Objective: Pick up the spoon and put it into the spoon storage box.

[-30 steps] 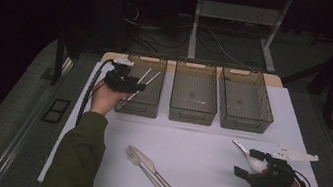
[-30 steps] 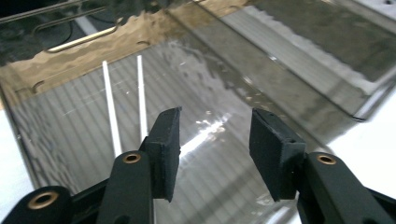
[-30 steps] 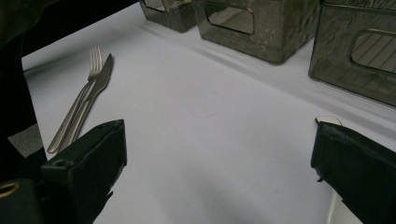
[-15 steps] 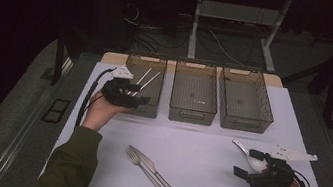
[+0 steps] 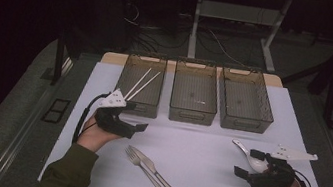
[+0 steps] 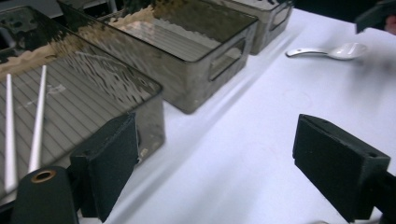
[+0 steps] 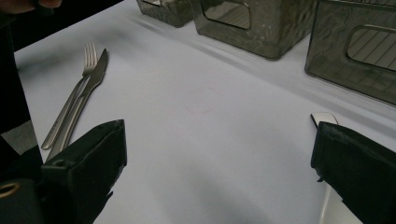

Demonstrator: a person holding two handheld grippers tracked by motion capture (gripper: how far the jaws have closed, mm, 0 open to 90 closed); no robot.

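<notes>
**Now: chopsticks in left bin, both grippers empty**

Chopsticks [image 5: 141, 84]: two white sticks lying in the left bin [image 5: 125, 98], tips fanned toward the far-right corner, near ends by the front wall. In the left gripper view they [image 6: 23, 126] lie side by side on the ribbed floor of that bin, just past the left jaw.

Left gripper [image 5: 141, 127]: just in front of the left bin's near wall, over the white table cover [image 5: 206, 150], pointing right. Jaws have just been opening and now stand spread wide, w/ nothing between them, only bare cover in the gap. The chopsticks aren't held.

Right gripper [image 5: 245, 161]: near the right front edge of the cover, pointing left, jaws also spread, nothing pinched. White spoon [image 5: 251, 157] lies on the cover right by it, bowl near the jaw tips, handle running up-left; touching or not, can't tell. In the right gripper view the spoon's handle end [image 7: 322, 117] peeks out beside the right jaw.

Fork [image 5: 143, 163] & knife [image 5: 161, 175]: side by side on the cover btw the two hands, near the front edge, angled, heads toward the left gripper, handles toward the person.

Middle bin [image 5: 192, 109] & right bin [image 5: 246, 117]: smoky clear plastic, in a row w/ the left one along the far side of the cover, close together.
</notes>
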